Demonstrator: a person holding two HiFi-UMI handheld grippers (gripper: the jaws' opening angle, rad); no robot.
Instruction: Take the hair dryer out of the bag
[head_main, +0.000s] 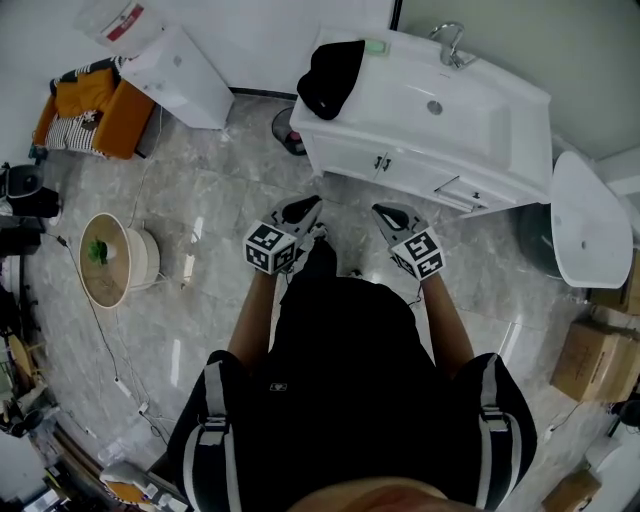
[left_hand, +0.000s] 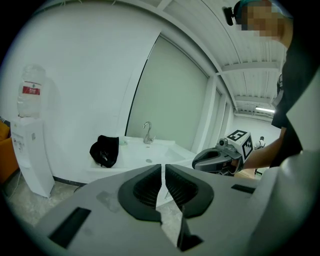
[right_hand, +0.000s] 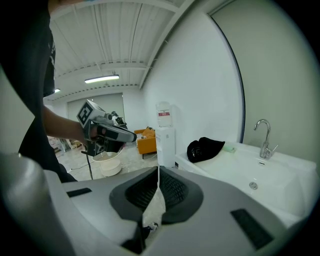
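— So, tools?
— Left tool (head_main: 311, 204): jaws closed, pads together, nothing held; right tool (head_main: 381, 211): same, jaws closed and empty.
— Where are they?
— Both held out in front of the person, side by side but apart, over the floor (head_main: 200, 195); both point toward the white surface (head_main: 338, 132) with the basin; neither touches it.
— Bag?
— Bag (head_main: 330, 75) is black and slumped on the surface's left end, partly hanging over the left edge; well apart from both tools.
— Dryer?
— Cannot tell; no view shows it, only the bag's outside.
— Anything beside the bag?
— Small green bar (head_main: 375, 46) just beside it at the back edge; tap (head_main: 450, 42) further right, behind the basin.
— Rest of the room?
— White dispenser (head_main: 180, 75) stands on the floor left of the surface, against the wall; orange seat (head_main: 95, 112) further left; cardboard boxes (head_main: 590, 360) at the right.
— Do the tool views agree?
— Yes; the left gripper view has the bag left of the tap, with the right tool at its right side; the right gripper view has the bag on the surface's near corner, with the left tool at its left.
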